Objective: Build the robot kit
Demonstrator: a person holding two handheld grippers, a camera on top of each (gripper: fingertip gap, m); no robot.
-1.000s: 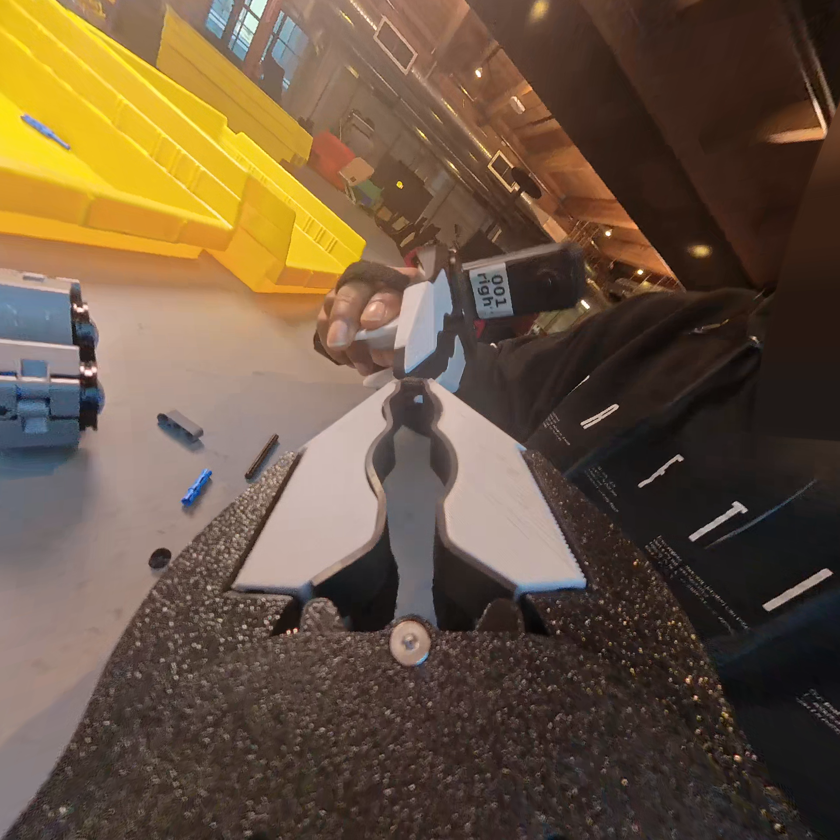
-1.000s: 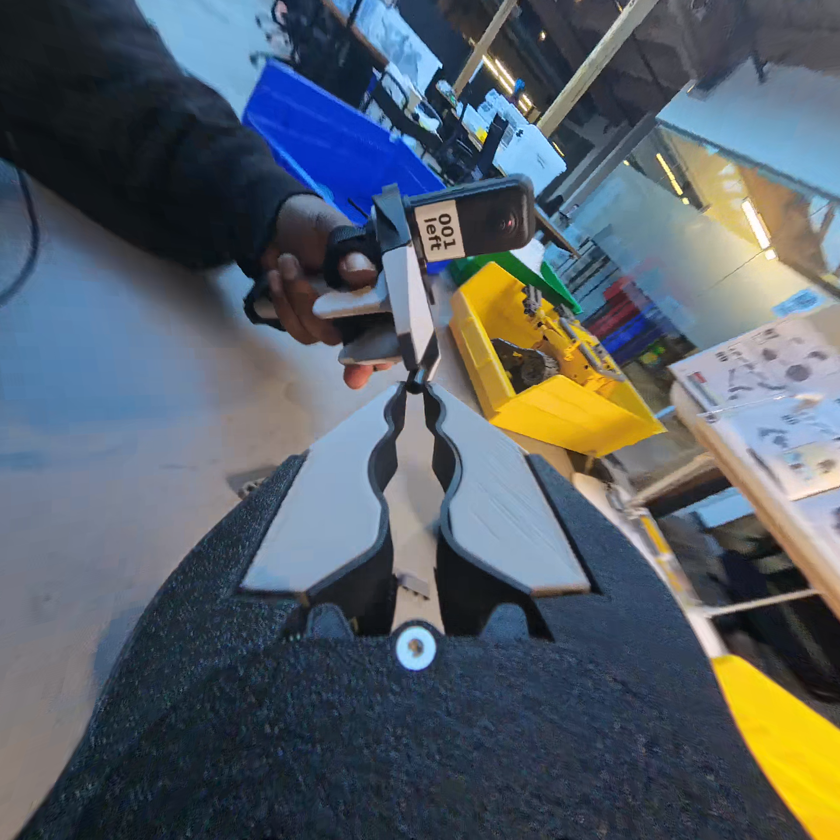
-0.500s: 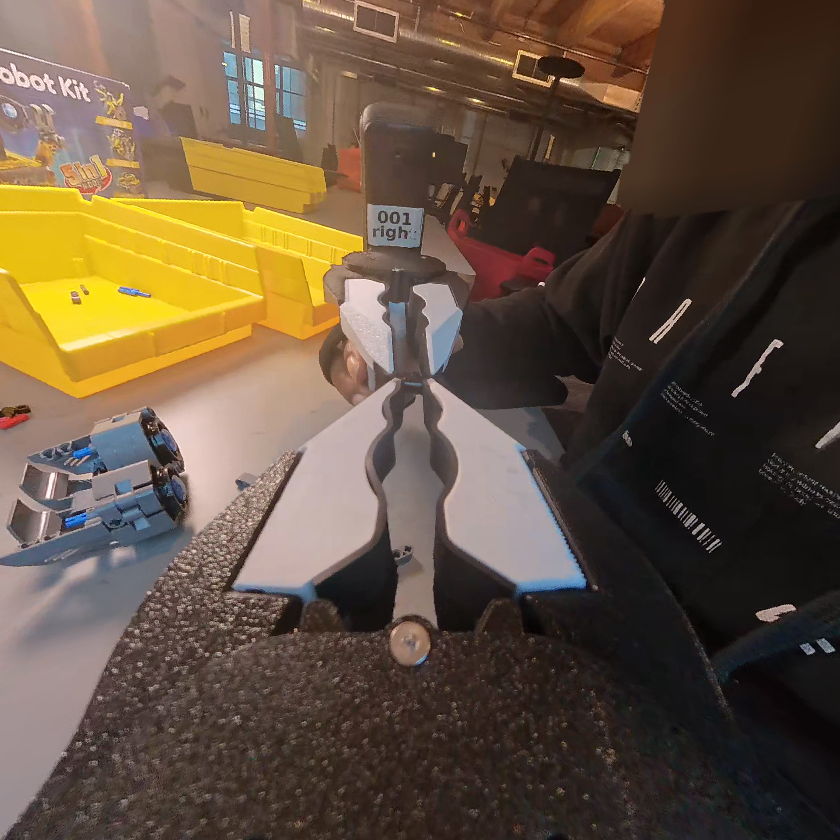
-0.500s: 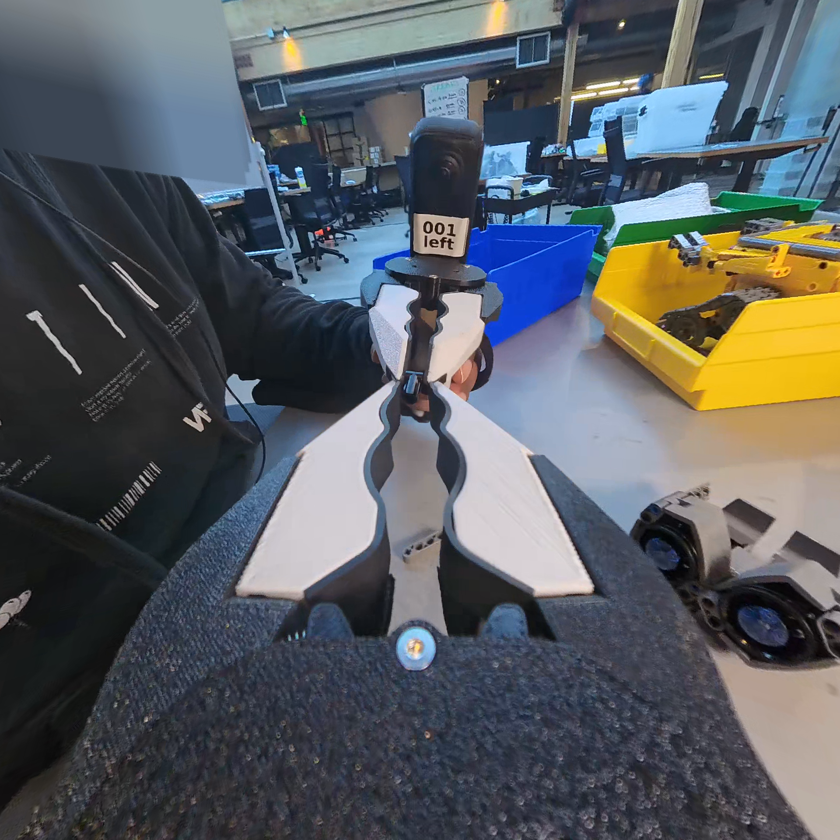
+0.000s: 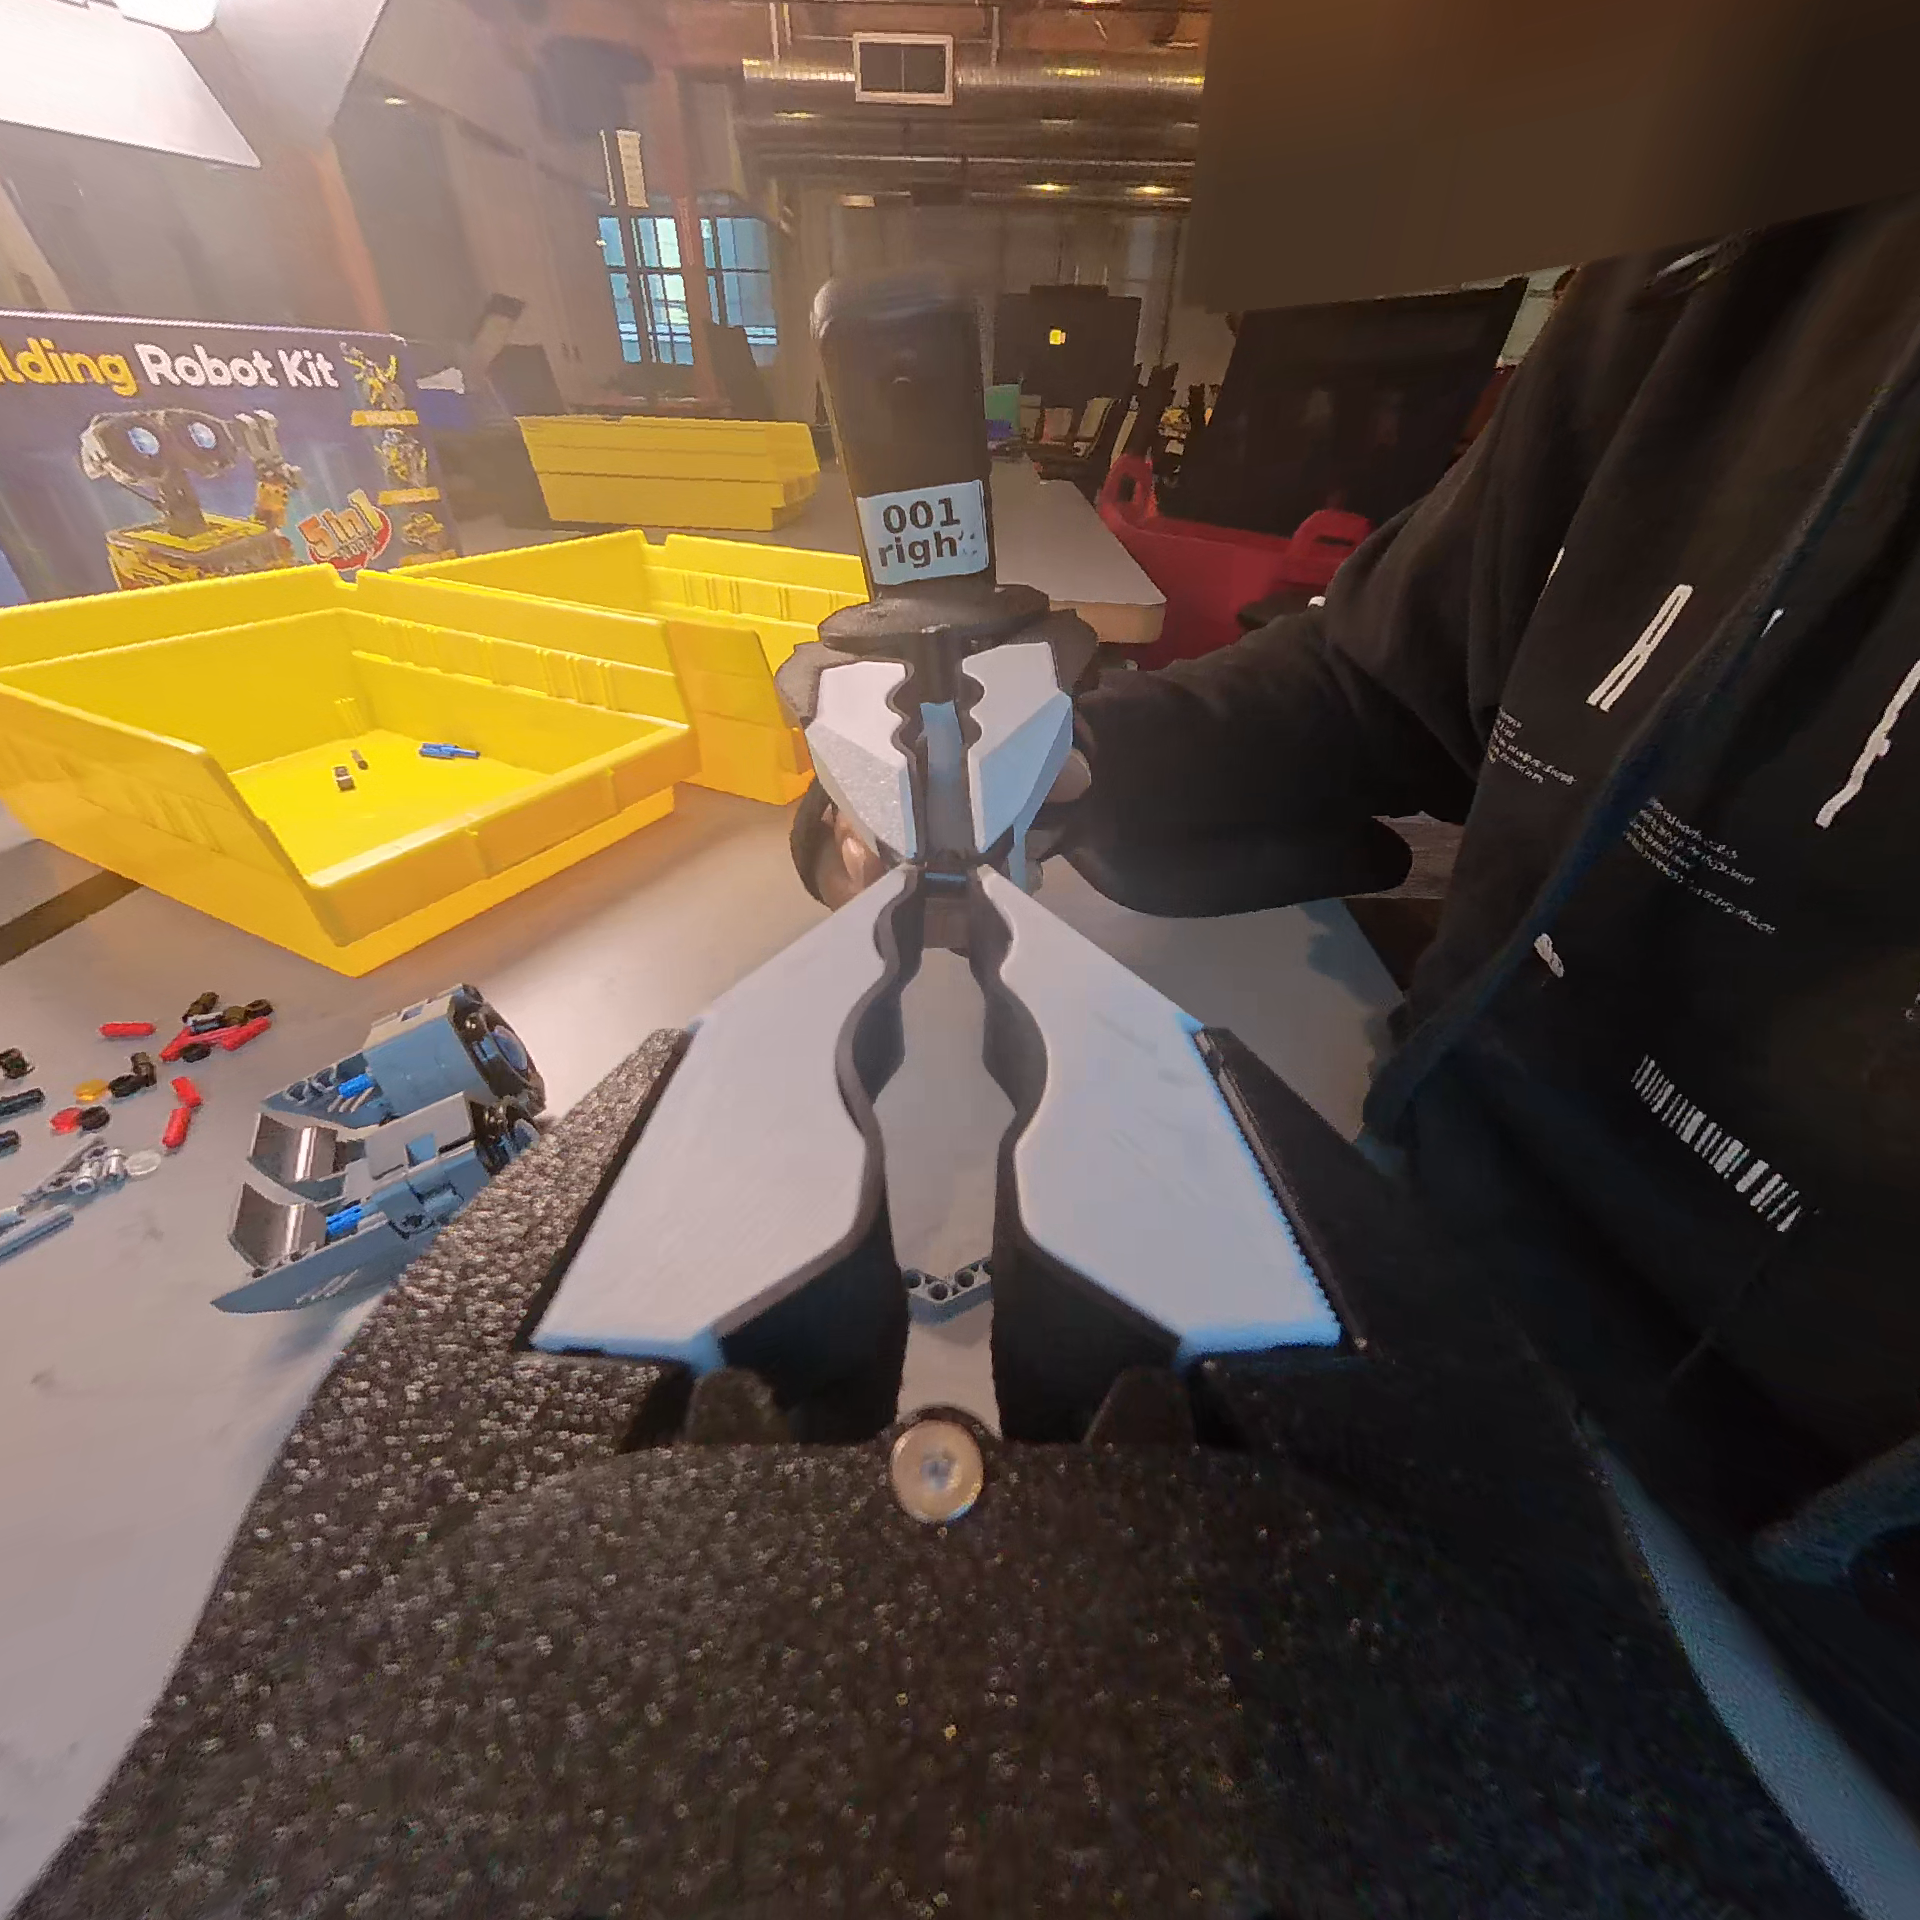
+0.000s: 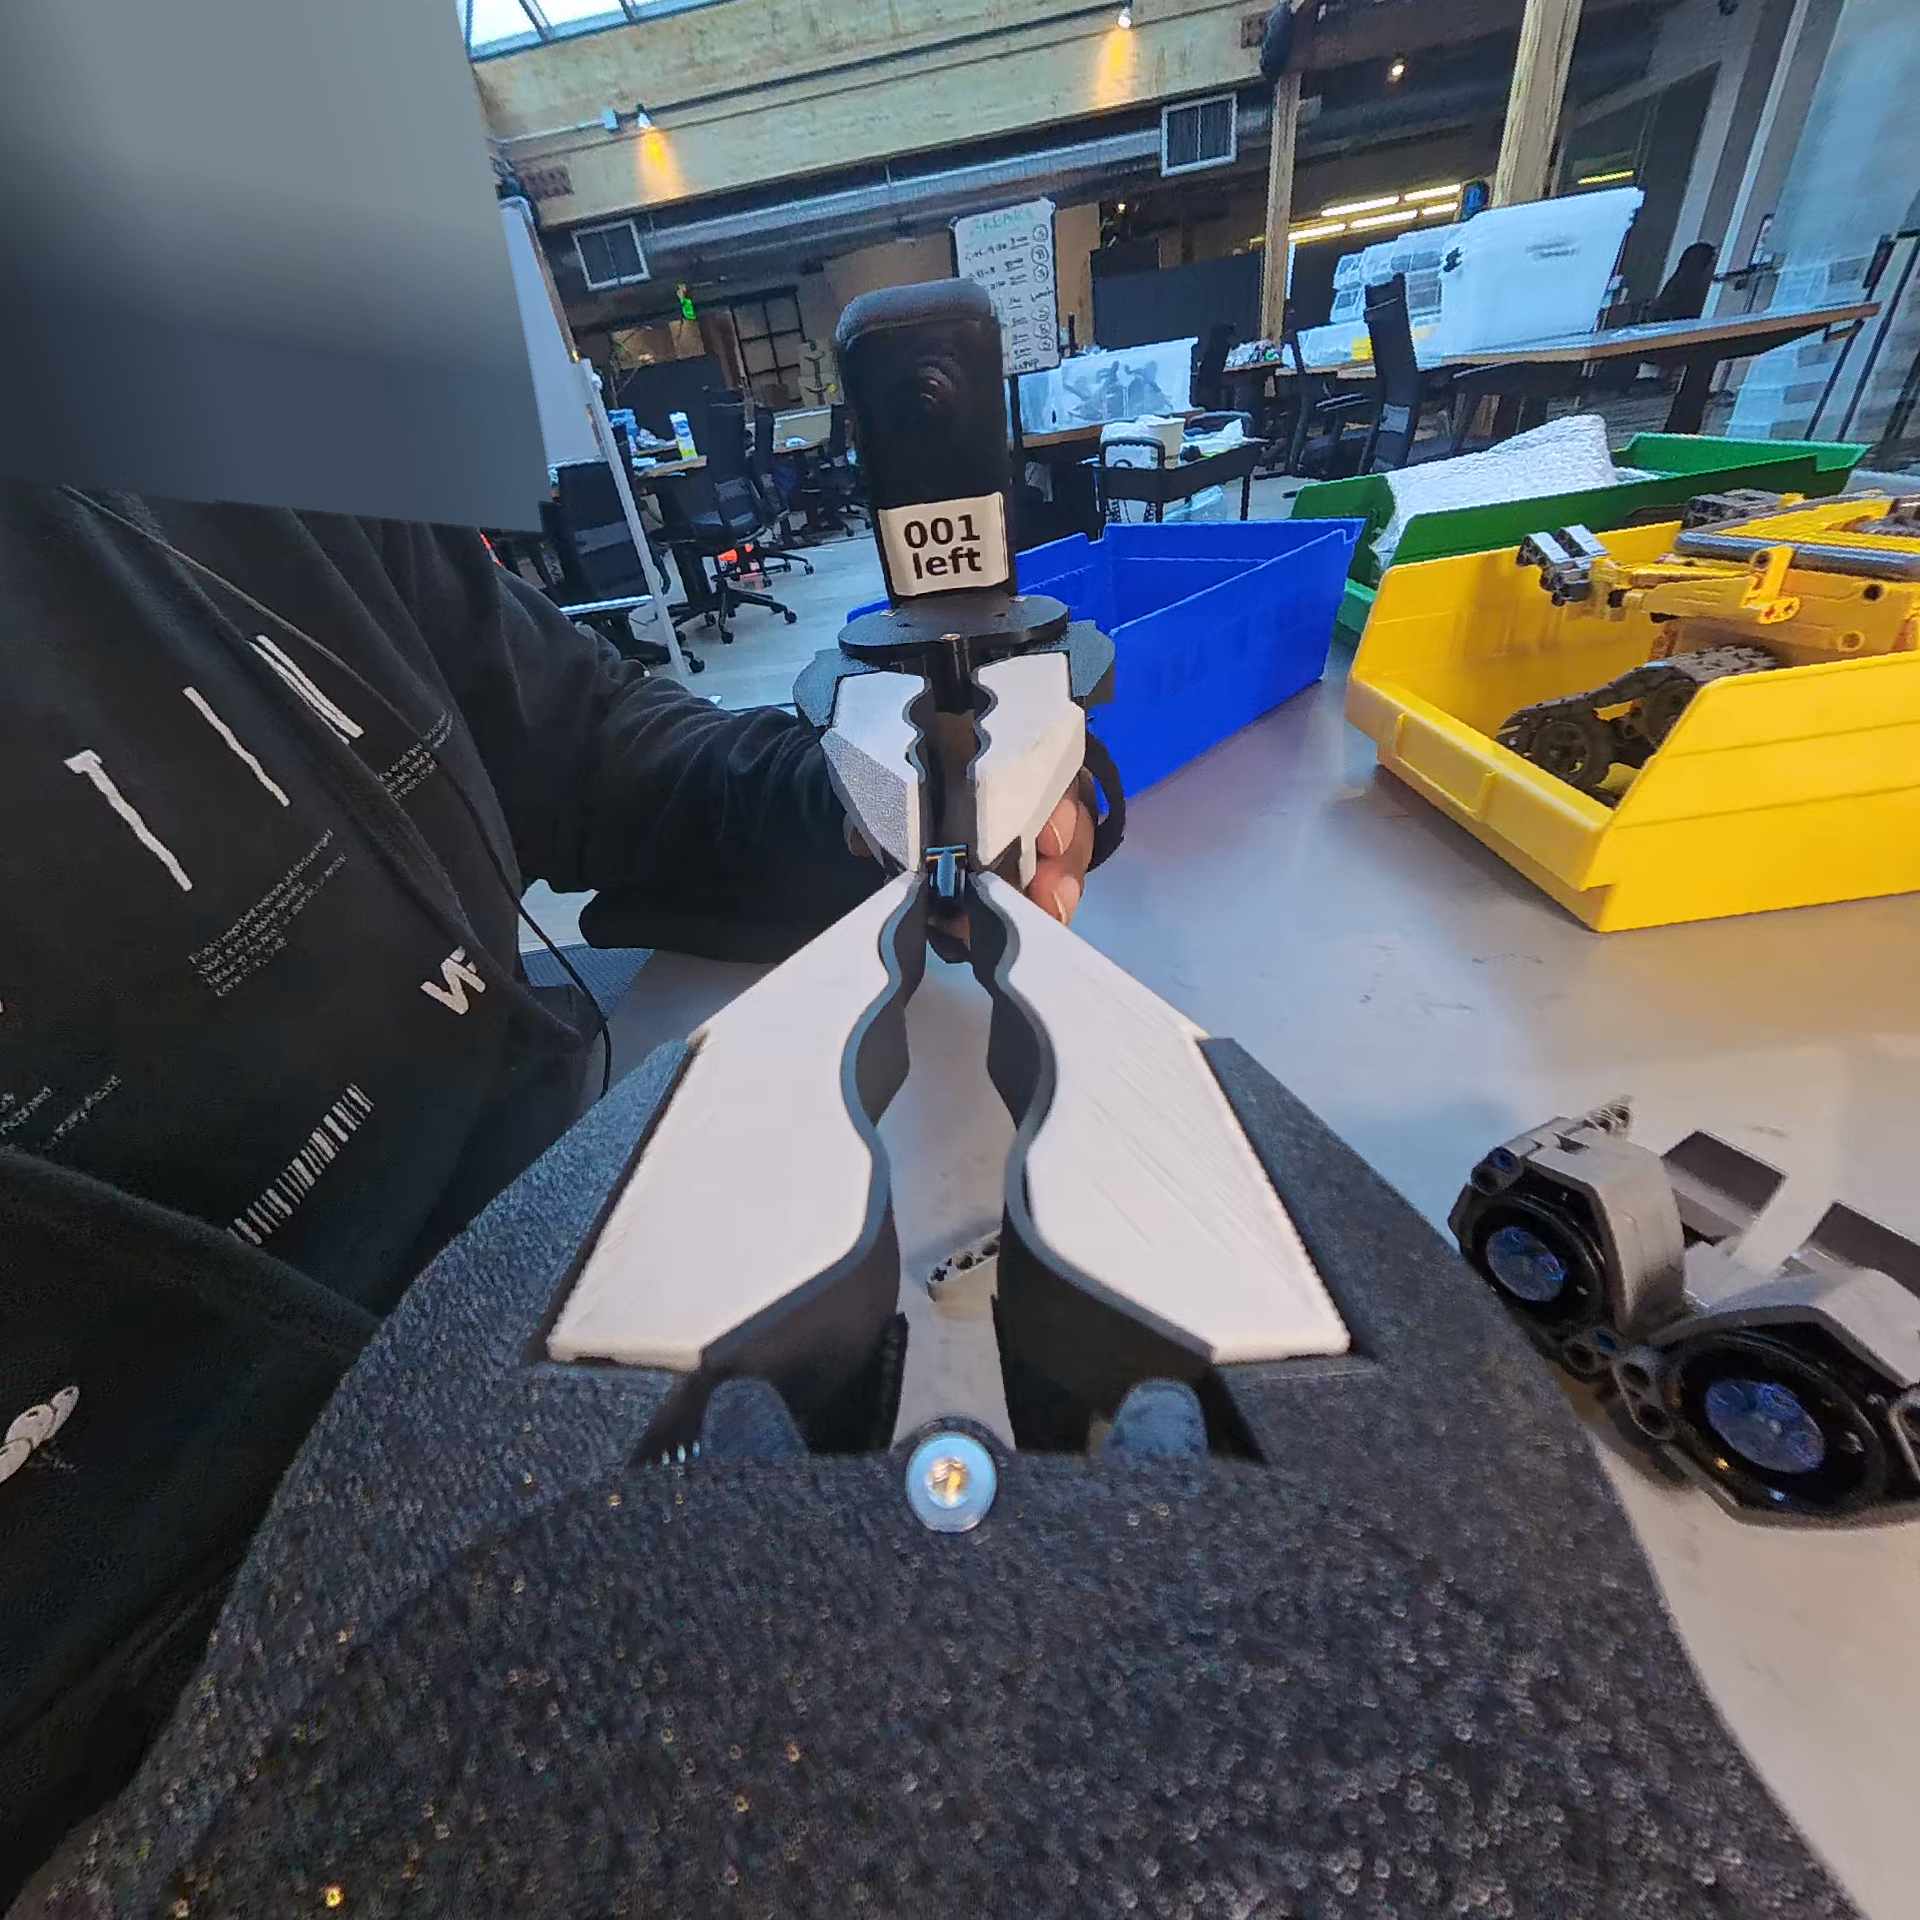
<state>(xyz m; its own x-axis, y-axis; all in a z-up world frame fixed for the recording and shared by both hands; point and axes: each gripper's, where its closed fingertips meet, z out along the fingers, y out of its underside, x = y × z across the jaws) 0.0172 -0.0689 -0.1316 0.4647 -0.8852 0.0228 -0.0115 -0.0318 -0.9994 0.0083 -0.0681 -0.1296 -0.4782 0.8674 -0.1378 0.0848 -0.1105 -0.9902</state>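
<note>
My two grippers face each other tip to tip above the grey table [image 5: 644, 935]. My left gripper [image 5: 941, 889] is shut, and it also shows in the right wrist view [image 6: 943, 854], held upright by a hand. My right gripper [image 6: 948, 902] is shut, and it also shows in the left wrist view [image 5: 940, 854]. A small black piece [image 6: 945, 873] sits where the two sets of tips meet. It seems pinched from both sides. A grey angled beam [image 5: 948, 1284] lies on the table under the grippers.
A grey build with two blue-centred wheels [image 5: 384, 1143] lies on the table, also in the right wrist view [image 6: 1683, 1320]. Loose red and black pieces [image 5: 156, 1070] lie to its left. Yellow bins [image 5: 343, 790], a kit box [image 5: 208, 457], a blue bin [image 6: 1195, 623] and a yellow bin holding a model [image 6: 1662, 748] stand around. A person in black sits close. The grippers are tip to tip, or close to it.
Both grippers swung from a tilted pose to level, facing each other upright. Their tips stayed together on the small piece. More of the table and bins came into view.
</note>
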